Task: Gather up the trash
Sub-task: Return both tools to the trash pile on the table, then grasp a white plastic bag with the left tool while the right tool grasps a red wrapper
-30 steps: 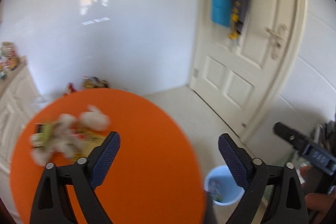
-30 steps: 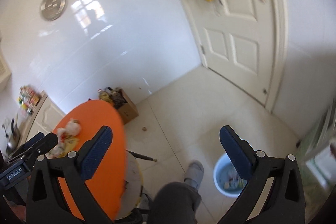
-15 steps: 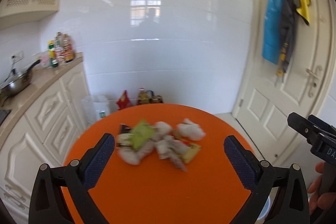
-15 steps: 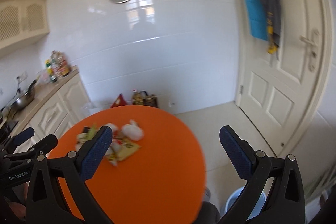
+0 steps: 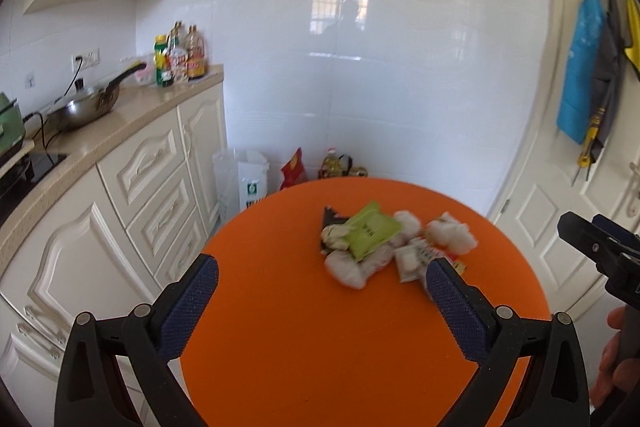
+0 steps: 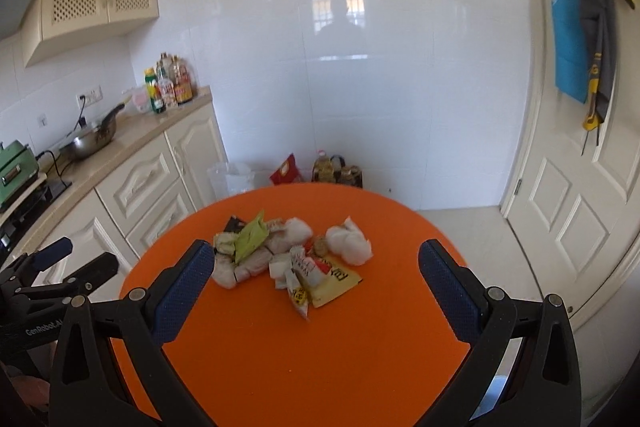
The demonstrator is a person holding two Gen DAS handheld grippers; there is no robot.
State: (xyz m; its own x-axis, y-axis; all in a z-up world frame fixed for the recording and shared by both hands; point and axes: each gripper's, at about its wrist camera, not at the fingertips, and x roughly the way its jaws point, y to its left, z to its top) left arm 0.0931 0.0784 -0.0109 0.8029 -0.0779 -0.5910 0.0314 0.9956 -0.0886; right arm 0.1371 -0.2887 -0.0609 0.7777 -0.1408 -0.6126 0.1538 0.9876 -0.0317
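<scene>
Left tongs [image 5: 322, 281] wide apart, nothing between the jaws; they have just been opening. Right tongs [image 6: 312, 265] also spread wide, empty. Both have black plastic arms with blue knurled pads and hang over the near half of the surface [image 6: 320, 347], a round, smooth, matte orange top. Trash pile [image 6: 288, 253] sits on the far half, clear of both tongs: crumpled white tissue wads [image 6: 348, 245], soft and lumpy; a flat lime-green foil wrapper [image 5: 370, 231] lying on top; a flat yellow printed sachet [image 6: 338, 279]; small white packets [image 5: 408, 259], partly blurred. Left-wrist view: right pad edge overlaps the pile's near corner in frame; contact not determinable. Behind: glossy white tiled wall [image 6: 400, 87], cream panelled cabinets [image 5: 140, 167].
</scene>
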